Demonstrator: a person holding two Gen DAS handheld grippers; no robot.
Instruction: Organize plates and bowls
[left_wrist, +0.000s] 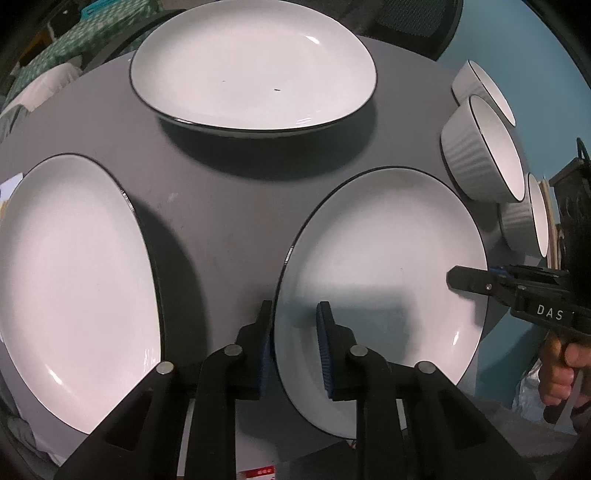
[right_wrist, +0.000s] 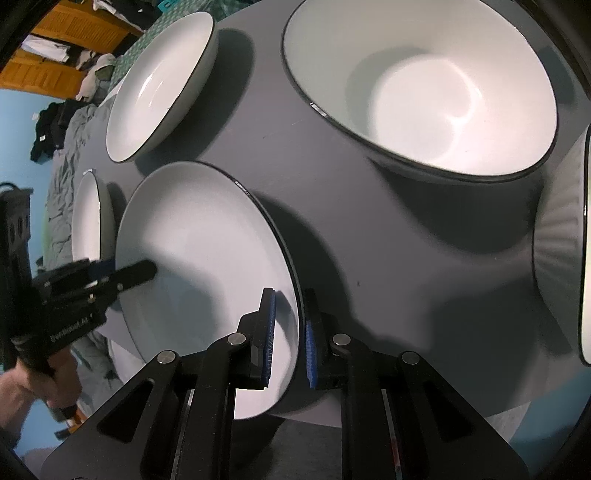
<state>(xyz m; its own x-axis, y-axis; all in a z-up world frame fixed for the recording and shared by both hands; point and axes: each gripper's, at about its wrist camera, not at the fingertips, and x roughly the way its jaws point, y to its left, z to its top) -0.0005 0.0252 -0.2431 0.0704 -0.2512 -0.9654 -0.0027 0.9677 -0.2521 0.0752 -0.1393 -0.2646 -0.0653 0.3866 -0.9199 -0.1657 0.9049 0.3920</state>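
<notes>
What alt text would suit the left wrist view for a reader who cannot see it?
The left gripper straddles the near rim of a white plate with open jaws, while the right gripper reaches over its far rim. Two more plates and three ribbed bowls sit on the grey table.

Three white, dark-rimmed plates (left_wrist: 384, 266) lie flat and apart; three ribbed white bowls (left_wrist: 480, 151) stand upright alongside.
</notes>
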